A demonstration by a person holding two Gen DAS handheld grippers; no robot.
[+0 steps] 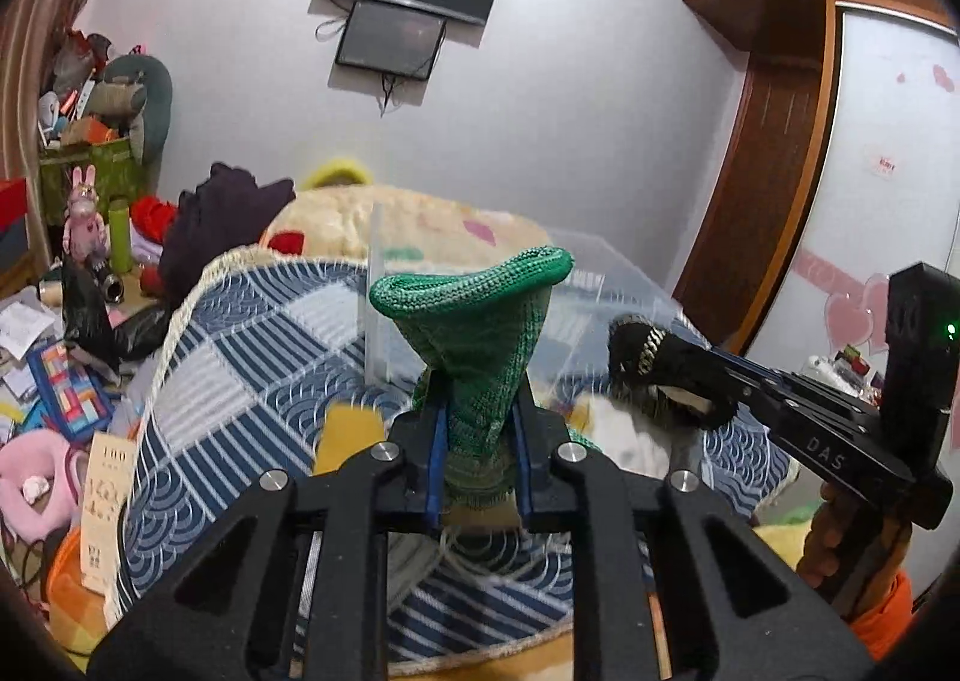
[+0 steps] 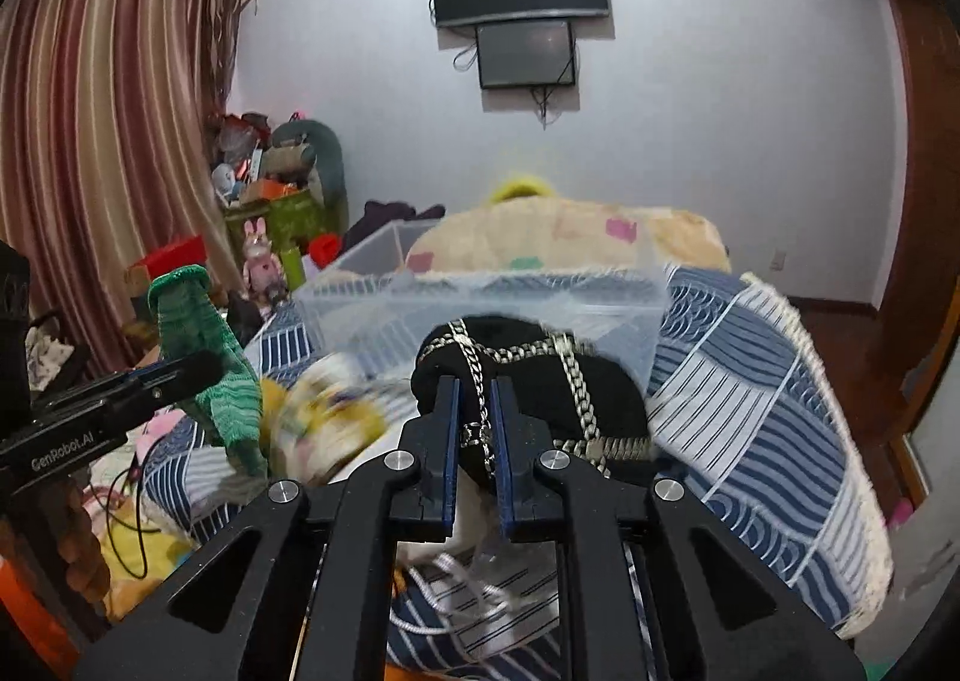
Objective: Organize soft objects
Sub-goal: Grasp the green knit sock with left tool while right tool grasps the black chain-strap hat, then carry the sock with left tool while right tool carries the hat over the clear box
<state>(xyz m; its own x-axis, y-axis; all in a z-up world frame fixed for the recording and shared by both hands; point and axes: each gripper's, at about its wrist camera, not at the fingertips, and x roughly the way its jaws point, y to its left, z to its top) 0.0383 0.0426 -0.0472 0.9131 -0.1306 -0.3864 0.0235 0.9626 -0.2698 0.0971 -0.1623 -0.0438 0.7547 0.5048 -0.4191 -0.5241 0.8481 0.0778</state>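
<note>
My left gripper [image 1: 480, 429] is shut on a green knitted piece [image 1: 480, 333], which stands up from the jaws above the bed; it also shows in the right wrist view [image 2: 204, 357]. My right gripper [image 2: 474, 423] is shut on a black knitted piece with a silver chain [image 2: 540, 381], seen from the left wrist view [image 1: 654, 357] at the right. A clear plastic bin [image 2: 480, 297] sits on the bed just beyond both grippers. A yellow and white soft item [image 2: 330, 417] lies blurred between the grippers.
A blue and white checked quilt [image 2: 750, 381] covers the bed, with a cream blanket [image 2: 570, 237] behind it. Clutter and a pink rabbit toy [image 2: 261, 255] stand at the left by the curtain. A wardrobe [image 1: 780, 141] stands at the right.
</note>
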